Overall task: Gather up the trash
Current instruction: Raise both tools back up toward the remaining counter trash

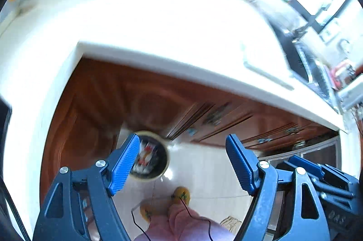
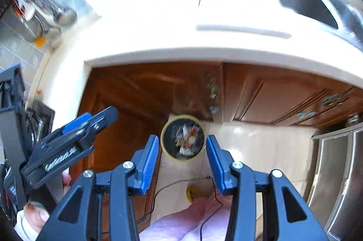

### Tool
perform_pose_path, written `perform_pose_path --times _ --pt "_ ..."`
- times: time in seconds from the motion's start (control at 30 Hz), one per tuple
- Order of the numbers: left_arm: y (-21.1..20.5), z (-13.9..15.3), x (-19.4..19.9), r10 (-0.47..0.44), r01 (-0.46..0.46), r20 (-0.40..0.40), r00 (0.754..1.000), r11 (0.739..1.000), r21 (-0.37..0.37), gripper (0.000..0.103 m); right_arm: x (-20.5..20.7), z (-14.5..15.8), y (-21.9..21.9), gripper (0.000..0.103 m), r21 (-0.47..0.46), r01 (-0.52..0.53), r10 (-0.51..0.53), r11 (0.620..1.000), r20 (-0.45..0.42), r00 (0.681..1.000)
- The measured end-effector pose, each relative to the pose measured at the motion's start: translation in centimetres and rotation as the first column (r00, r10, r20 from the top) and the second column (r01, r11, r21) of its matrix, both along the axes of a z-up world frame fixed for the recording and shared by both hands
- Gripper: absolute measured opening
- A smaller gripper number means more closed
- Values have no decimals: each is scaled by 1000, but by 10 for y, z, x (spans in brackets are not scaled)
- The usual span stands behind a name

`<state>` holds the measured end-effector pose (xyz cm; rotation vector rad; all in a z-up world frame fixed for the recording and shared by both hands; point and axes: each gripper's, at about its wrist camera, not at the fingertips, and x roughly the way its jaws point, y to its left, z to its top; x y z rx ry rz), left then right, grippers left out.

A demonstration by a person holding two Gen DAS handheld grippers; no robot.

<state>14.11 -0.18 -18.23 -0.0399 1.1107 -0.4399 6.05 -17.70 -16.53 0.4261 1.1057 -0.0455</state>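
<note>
Both hand-held grippers, left (image 1: 182, 163) and right (image 2: 182, 156), gape apart above one trash bin (image 2: 182, 137) on the floor.

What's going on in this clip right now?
A person holds two blue grippers over a kitchen floor, above a round bin with a pale rim that already has wrappers inside. The left gripper and right gripper are both open and empty. The white countertop is beyond, with a long white strip on it.
</note>
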Motion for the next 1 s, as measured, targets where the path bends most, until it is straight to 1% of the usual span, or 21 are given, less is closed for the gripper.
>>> perform_pose_path --times 0.07,0.17,0.27,0.43,0.5,0.53,0.63,0.77,0.83,0.93,1.0 --pt "-13 21 3 -34 35 45 998 999 -25 78 -8 23 -6 44 -30 17 -16 999 34 999" --pt "-29 53 4 -68 74 108 992 996 -44 82 -19 53 -17 44 -71 48 -42 996 82 996" --pt "-42 79 6 -96 107 152 984 992 -66 83 -29 94 -31 44 -108 85 -68 991 145 987" --pt "-54 120 15 -101 124 201 974 987 -107 85 -33 139 -42 44 -178 134 -91 975 234 968" --pt "-62 133 19 -93 120 224 970 987 -110 88 -29 156 -51 44 -204 143 -86 968 264 961" --pt "-62 139 23 -89 118 240 967 987 -110 89 -25 160 -55 44 -216 147 -85 965 273 958" --pt "-60 152 35 -71 102 270 960 989 -103 91 -7 175 -72 44 -234 155 -80 960 303 950" --pt "-54 154 68 -28 55 259 966 994 -98 91 33 191 -96 44 -223 138 -60 965 326 943" --pt "-54 153 91 -2 26 248 969 995 -92 91 57 197 -105 44 -213 118 -40 970 338 940" --pt "-59 149 124 32 -13 243 969 997 -79 91 105 203 -120 44 -190 78 -7 979 348 937" --pt "-67 146 151 56 -42 240 969 997 -63 91 145 205 -131 44 -186 40 27 982 345 938"
